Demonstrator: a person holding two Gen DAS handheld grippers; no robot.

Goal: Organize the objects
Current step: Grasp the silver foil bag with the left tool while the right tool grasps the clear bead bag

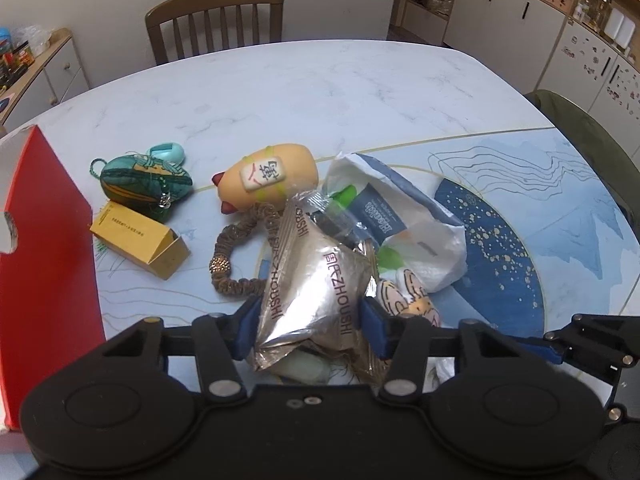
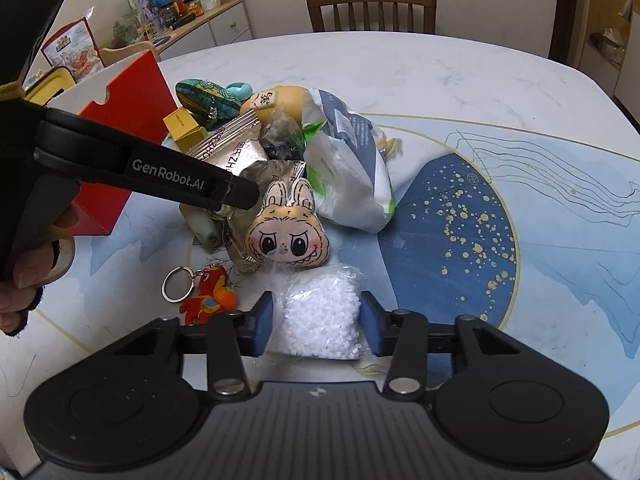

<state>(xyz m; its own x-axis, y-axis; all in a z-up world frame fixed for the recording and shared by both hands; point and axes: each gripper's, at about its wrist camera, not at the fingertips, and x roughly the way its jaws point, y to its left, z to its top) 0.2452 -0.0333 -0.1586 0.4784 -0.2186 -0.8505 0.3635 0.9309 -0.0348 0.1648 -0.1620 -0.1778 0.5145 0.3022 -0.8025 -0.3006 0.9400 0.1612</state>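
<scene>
On the marble-patterned table (image 1: pixel 360 92), a heap of small things lies near the middle, and both grippers work at its near edge. The left gripper (image 1: pixel 310 330) has its blue pads pressed against the two sides of a silver foil packet (image 1: pixel 316 280); its jaws are clamped on the packet's lower end. The packet's long axis runs away from the camera, tilted toward the far left, its sealed top edge pointing at the yellow plush toy (image 1: pixel 268 178). Under and beside it lie a braided hair tie (image 1: pixel 240 256), a white tissue pack (image 1: pixel 404 216) and a rabbit-faced charm (image 2: pixel 288 236).

The right gripper (image 2: pixel 317 330) straddles a clear bag of white beads (image 2: pixel 320 316), lying flat with its length pointing toward the charm; the pads sit just beside its edges, and whether they squeeze it I cannot tell.

At the left a red box (image 1: pixel 48 240) stands upright, close to a yellow carton (image 1: pixel 140 240) and a green pouch (image 1: pixel 144 184). An orange keychain (image 2: pixel 208 296) lies left of the beads. Bare tabletop stretches beyond the heap to the far edge and wooden chair (image 1: pixel 216 20), and rightward over the blue pattern.
</scene>
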